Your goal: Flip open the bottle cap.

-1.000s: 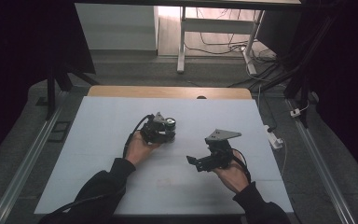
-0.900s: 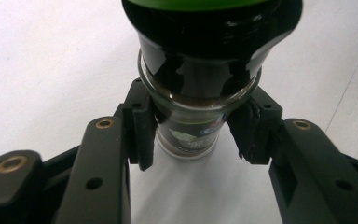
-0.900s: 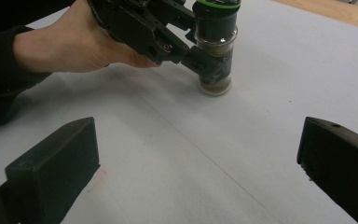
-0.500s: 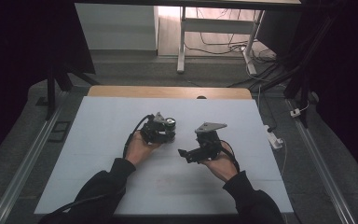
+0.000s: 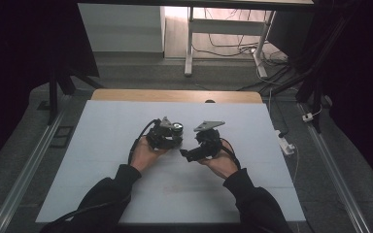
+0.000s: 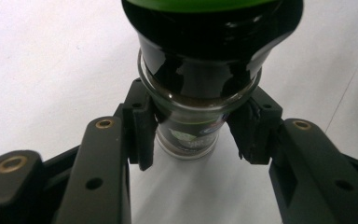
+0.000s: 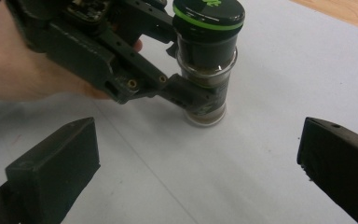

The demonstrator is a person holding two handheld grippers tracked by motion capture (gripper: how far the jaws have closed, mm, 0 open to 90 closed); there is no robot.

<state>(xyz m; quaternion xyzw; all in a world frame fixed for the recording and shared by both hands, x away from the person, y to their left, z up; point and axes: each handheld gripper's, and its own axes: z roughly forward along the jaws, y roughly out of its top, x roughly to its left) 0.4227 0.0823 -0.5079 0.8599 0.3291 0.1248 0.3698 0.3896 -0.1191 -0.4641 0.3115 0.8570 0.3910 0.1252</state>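
Glass jar (image 7: 206,70) with a black, green-rimmed lid (image 7: 208,14) stands near the middle of the white table (image 5: 102,145), clenched around its body by the left gripper (image 6: 191,135). The right gripper (image 7: 196,172) faces it with jaws spread wide, grasping nothing. Closing off-centre on the lid could tip the jar or twist it in the pads. The right gripper view shows the lid top, which the left gripper view crops.

lab or test bay, white-topped table (image 5: 126,194) on dark grey floor (image 5: 364,160), floor rails (image 5: 24,170) either side, loose cables (image 5: 233,46), power strip (image 5: 285,144), dark surroundings
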